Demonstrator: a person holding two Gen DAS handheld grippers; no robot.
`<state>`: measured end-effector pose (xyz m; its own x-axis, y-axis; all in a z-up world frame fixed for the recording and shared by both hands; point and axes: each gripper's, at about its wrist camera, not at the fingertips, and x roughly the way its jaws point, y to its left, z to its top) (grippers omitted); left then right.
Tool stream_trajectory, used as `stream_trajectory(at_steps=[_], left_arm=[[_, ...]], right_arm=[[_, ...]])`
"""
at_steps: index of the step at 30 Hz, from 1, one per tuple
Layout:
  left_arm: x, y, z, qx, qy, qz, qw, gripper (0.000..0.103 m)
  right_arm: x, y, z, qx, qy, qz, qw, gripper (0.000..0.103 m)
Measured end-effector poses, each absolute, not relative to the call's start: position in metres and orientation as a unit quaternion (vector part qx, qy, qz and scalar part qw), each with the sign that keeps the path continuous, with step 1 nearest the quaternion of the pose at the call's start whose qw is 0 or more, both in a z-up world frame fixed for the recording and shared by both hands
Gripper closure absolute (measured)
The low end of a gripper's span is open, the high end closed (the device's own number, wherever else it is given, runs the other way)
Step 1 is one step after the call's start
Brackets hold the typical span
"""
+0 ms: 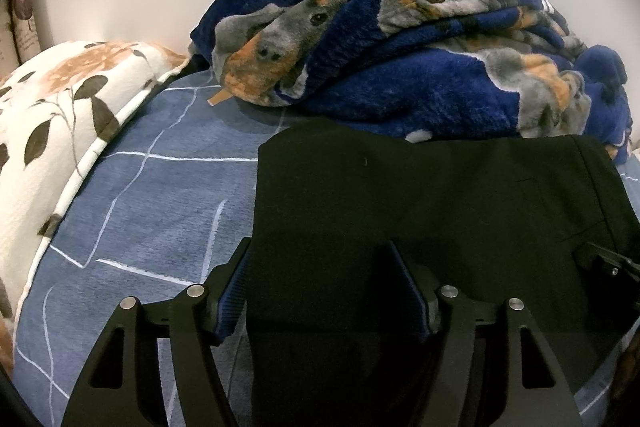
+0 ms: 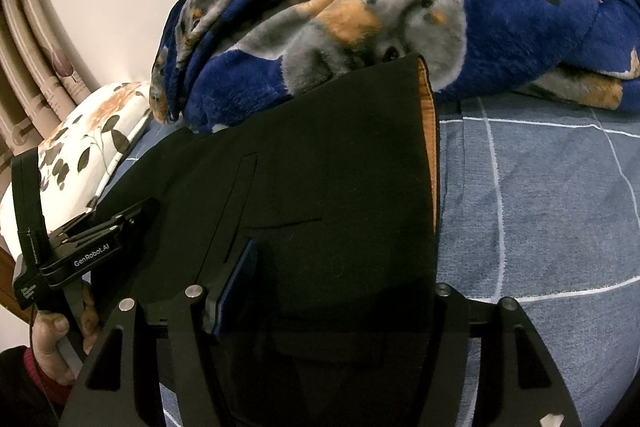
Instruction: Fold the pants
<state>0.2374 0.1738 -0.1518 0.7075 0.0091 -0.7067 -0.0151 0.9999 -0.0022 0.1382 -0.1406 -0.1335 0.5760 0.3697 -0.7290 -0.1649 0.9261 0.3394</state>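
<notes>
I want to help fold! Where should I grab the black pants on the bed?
Probably the near edge of the black fabric pants, coming from the front like the left gripper and right gripper. They lie flat on the blue checked bedsheet, and the dog-print fleece blanket crowds the far edge.

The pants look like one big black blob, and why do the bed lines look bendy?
Left wrist view: the black pants are so dark that only faint seams show; the fisheye lens bows the white lines on the blue bedsheet, and dark corners ring the picture. Right wrist view: same bending on the bedsheet; the dog-print blanket stays sharp and evenly lit.
</notes>
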Motion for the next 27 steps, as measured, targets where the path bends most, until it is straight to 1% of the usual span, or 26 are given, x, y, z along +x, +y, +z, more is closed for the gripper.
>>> stream_trajectory(at_steps=[27], left_arm=[[0.2356, 0.1733, -0.1525, 0.006, 0.380, 0.016, 0.925, 0.032]], right_arm=[[0.1390, -0.1395, -0.1329, 0.111, 0.435, 0.151, 0.881, 0.040]])
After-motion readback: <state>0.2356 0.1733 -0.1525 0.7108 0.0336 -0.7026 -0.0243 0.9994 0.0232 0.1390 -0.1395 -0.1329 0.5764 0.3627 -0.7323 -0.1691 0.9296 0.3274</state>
